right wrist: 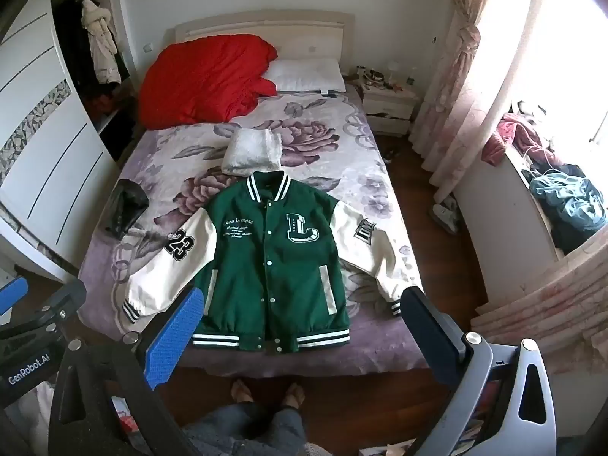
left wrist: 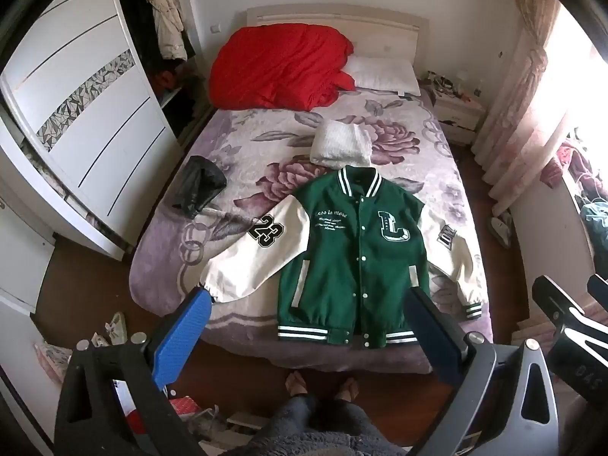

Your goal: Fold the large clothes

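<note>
Both wrist views look steeply down, sharing the bed [left wrist: 235, 144].

Left gripper [left wrist: 307, 296]: black frame, silver screws, blue textured pad, dark navy pad, grey arm. Right gripper [right wrist: 304, 296]: same. Person: grey fuzzy trousers [left wrist: 304, 418], bare feet [left wrist: 298, 382].

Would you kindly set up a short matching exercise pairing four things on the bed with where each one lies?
Things:
1. green varsity jacket
2. red quilt
3. white folded knit
4. black bag

Places:
A. bunched at the headboard beside the pillow
B. just beyond the jacket's collar
C. spread flat at the foot of the bed
D. near the wardrobe-side edge

Pairs: 1-C, 2-A, 3-B, 4-D
</note>
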The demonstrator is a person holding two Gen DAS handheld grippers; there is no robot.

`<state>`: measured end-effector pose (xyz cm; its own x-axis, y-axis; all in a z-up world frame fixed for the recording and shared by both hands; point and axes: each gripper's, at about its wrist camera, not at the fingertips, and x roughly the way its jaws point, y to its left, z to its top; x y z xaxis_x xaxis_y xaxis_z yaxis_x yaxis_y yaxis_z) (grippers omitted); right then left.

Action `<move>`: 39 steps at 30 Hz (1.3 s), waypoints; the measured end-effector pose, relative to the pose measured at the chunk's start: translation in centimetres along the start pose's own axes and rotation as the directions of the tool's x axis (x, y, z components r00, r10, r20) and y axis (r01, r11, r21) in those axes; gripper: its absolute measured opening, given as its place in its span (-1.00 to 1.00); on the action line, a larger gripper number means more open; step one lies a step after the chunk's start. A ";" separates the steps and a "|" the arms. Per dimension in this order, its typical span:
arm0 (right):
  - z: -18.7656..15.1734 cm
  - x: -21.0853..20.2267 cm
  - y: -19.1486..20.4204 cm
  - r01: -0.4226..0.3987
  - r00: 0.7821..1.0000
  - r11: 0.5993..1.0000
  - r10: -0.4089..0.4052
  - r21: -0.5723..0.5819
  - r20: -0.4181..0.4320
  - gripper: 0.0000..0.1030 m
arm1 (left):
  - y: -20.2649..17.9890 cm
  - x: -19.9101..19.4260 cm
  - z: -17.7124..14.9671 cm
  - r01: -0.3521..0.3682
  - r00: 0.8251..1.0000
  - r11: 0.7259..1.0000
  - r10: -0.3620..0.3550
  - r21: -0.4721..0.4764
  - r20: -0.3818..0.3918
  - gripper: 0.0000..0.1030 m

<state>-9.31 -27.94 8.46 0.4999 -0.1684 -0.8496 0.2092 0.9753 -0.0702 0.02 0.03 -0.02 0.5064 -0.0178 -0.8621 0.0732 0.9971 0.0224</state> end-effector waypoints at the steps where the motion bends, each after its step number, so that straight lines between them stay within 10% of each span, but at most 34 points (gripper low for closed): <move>1: 0.0 0.0 0.0 0.001 1.000 1.000 -0.001 -0.002 -0.001 1.00 | 0.0 0.0 0.0 0.002 1.000 1.000 -0.002 -0.001 -0.001 1.00; 39: 2.2 -3.2 0.8 -0.004 0.999 1.000 0.004 -0.007 0.037 1.00 | -0.8 -2.0 1.7 0.005 0.999 1.000 -0.004 -0.011 0.040 1.00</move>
<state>-8.88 -26.93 12.32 0.5311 -0.1697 -0.8301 0.2015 0.9769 -0.0708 0.43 -0.84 2.59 0.5399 -0.0250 -0.8413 0.0662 0.9977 0.0129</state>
